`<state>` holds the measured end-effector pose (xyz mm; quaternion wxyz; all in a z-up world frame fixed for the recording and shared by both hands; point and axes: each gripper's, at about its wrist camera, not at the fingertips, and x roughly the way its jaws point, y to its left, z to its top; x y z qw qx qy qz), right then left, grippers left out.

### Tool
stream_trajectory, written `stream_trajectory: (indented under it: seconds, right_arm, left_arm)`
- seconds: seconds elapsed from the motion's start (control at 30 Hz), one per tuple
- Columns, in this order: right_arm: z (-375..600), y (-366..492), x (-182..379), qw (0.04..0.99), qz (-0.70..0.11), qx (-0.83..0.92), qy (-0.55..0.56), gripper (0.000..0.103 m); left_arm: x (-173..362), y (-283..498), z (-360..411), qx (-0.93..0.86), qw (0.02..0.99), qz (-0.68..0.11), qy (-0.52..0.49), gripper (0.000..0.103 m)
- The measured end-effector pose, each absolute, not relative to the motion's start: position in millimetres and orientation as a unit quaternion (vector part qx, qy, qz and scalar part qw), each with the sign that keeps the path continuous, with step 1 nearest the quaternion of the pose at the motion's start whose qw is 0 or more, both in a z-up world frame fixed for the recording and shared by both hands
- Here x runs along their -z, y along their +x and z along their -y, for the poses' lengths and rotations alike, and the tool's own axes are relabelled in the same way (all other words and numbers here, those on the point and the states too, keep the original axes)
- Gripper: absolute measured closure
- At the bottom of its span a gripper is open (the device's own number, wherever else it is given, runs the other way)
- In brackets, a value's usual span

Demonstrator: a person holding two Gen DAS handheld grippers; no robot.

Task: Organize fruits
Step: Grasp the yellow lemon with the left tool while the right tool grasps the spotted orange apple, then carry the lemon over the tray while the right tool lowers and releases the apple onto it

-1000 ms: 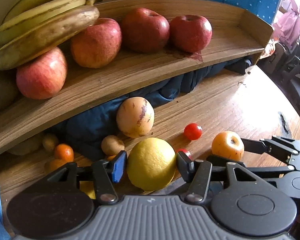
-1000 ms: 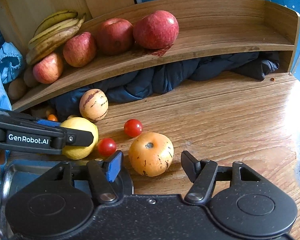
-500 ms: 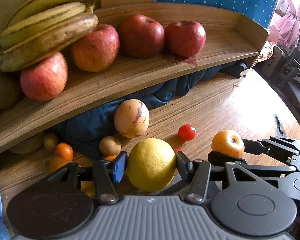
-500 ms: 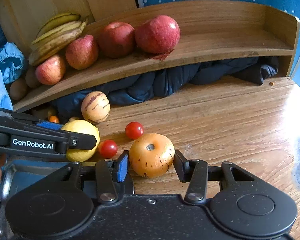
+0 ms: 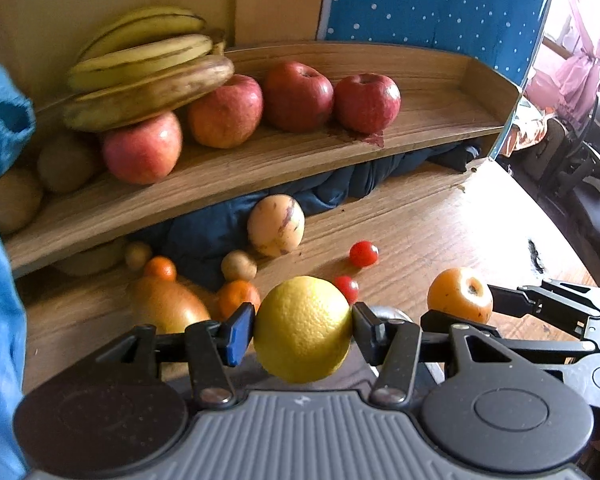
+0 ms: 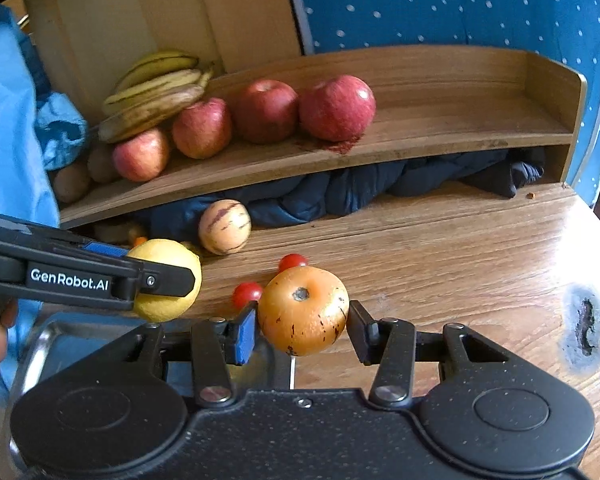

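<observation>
My left gripper (image 5: 303,330) is shut on a yellow lemon (image 5: 302,328) and holds it above the table; the lemon also shows in the right wrist view (image 6: 168,280). My right gripper (image 6: 302,326) is shut on an orange persimmon-like fruit (image 6: 303,310), lifted off the table, also seen in the left wrist view (image 5: 459,295). A curved wooden shelf (image 6: 440,136) holds several red apples (image 6: 337,107) and a bunch of bananas (image 6: 156,88).
On the table lie a striped pale melon (image 6: 225,227), two cherry tomatoes (image 5: 363,253), small oranges (image 5: 239,296) and brown fruits. Dark blue cloth (image 6: 340,192) fills the space under the shelf. A metal tray (image 6: 48,344) sits below the grippers. A burn mark (image 6: 586,322) is at right.
Both grippers closed on their fruits and lifted them off the table, pulling back and upward. The right gripper went from open around the orange fruit to shut on it.
</observation>
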<state>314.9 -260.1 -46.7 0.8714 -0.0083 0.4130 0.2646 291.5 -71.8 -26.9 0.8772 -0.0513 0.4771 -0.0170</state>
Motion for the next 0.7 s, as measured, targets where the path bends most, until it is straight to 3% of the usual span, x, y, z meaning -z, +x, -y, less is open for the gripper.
stream_trajectory:
  seconds: [0.7]
  right_arm:
    - [208.5, 242.4, 48.5, 0.777, -0.445, -0.439, -0.074, 0.054]
  left_arm:
    - [32.0, 178.2, 14.0, -0.104, 0.852, -0.495, -0.136, 0.046]
